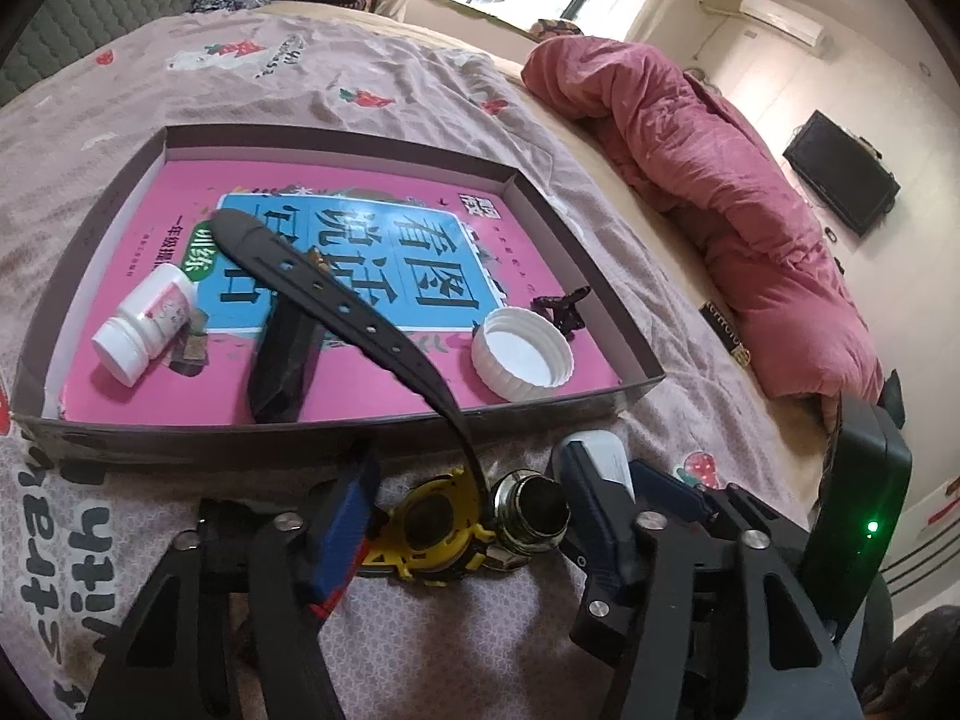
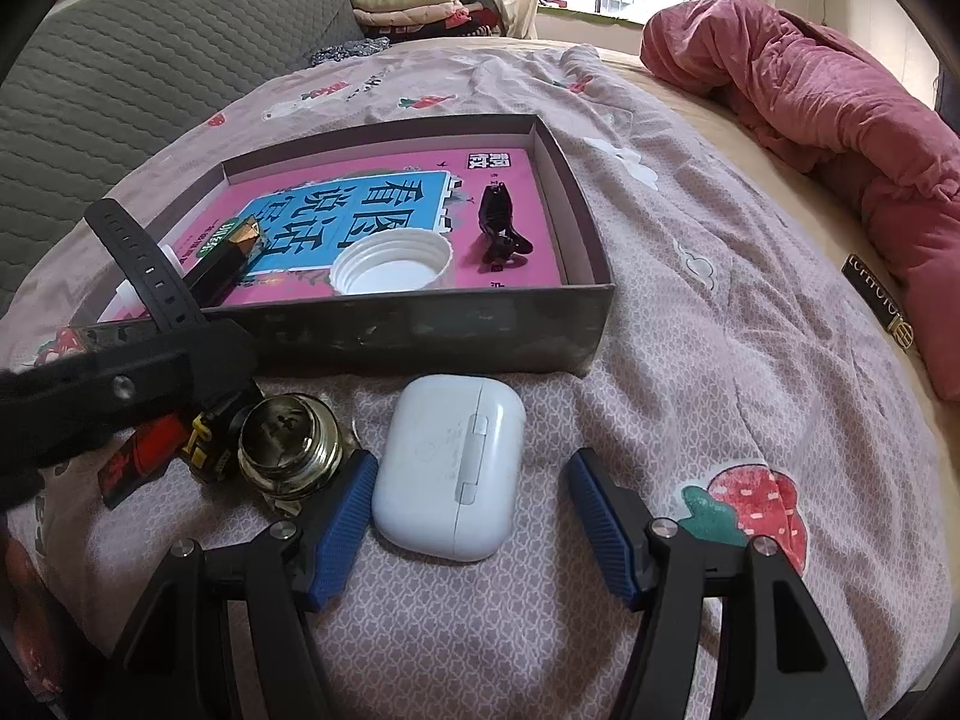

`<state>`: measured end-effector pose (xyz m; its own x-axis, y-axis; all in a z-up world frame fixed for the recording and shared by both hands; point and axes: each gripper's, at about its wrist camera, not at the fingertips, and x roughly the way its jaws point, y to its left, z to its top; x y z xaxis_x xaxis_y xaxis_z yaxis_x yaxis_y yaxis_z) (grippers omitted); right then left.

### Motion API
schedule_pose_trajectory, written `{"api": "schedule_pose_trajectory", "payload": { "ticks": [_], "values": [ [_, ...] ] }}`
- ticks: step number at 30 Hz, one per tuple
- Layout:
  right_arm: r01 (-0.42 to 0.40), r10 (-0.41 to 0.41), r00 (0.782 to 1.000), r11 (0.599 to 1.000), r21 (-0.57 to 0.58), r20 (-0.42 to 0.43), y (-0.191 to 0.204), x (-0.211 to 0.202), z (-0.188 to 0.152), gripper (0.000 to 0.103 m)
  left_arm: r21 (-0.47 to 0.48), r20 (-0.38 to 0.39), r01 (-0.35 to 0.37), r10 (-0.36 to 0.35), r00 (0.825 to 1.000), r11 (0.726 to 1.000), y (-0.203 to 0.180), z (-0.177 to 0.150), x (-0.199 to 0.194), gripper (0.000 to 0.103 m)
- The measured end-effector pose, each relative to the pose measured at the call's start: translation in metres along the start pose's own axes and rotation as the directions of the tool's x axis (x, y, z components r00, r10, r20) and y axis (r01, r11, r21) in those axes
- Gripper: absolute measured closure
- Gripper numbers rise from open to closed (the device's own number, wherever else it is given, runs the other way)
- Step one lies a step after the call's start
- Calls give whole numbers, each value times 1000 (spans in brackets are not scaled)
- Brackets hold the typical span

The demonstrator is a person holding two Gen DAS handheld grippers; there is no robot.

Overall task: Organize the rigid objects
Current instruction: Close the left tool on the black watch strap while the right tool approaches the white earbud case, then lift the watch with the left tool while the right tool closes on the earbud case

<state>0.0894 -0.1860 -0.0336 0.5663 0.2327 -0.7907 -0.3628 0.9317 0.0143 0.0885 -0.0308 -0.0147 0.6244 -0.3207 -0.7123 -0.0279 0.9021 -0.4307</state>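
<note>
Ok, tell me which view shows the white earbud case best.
The right wrist view: the earbud case lies whole and unobstructed between the open right gripper fingers. The left wrist view shows only a sliver of it behind a finger.

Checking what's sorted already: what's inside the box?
Inside the box: pink book lining the floor, white bottle, white cap, dark clip, black case. The book hides anything beneath.

The pink book (image 1: 372, 384) reads "看图说话"; a black tag (image 2: 877, 295) reads "LUPHOTO".
</note>
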Motion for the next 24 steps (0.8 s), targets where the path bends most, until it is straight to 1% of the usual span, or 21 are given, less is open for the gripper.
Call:
{"api": "schedule_pose_trajectory", "payload": {
  "ticks": [2, 4, 6, 8, 12, 14, 17, 22, 24],
  "values": [
    [-2, 2, 1000, 1000, 1, -1, 0, 0, 0, 38, 15, -4, -15, 15, 1000, 1000, -3, 0, 1, 54],
    [-2, 2, 1000, 1000, 1, -2, -1, 0, 0, 38, 26, -9, -12, 13, 1000, 1000, -6, 0, 3, 62],
    [-1, 1, 1000, 1000, 0, -2, -1, 0, 0, 38, 33, -15, -19, 20, 1000, 999, -7, 0, 3, 66],
    [-1, 1, 1000, 1000, 1, -3, 0, 1, 0, 38, 24, -20, -6, 7, 1000, 1000, -5, -1, 3, 75],
    [0, 0, 1000, 1000, 0, -5, 0, 1, 0, 38, 12, -24, 1, 0, 1000, 1000, -2, 0, 2, 83],
    [0, 0, 1000, 1000, -1, -7, 0, 2, 0, 38, 9, -30, 0, 0, 1000, 1000, 0, 0, 3, 88],
    [1, -1, 1000, 1000, -2, -10, 0, 3, 0, 38, -2, -37, 10, -10, 999, 1000, 2, 0, 4, 90],
    [-2, 2, 1000, 1000, -5, -10, -1, 3, -1, 38, 38, -37, 0, 2, 999, 999, -3, -1, 4, 92],
    [-5, 5, 1000, 1000, -8, -6, -2, 3, -1, 39, 35, -42, 6, -4, 999, 999, -2, -1, 5, 92]
  ]
}}
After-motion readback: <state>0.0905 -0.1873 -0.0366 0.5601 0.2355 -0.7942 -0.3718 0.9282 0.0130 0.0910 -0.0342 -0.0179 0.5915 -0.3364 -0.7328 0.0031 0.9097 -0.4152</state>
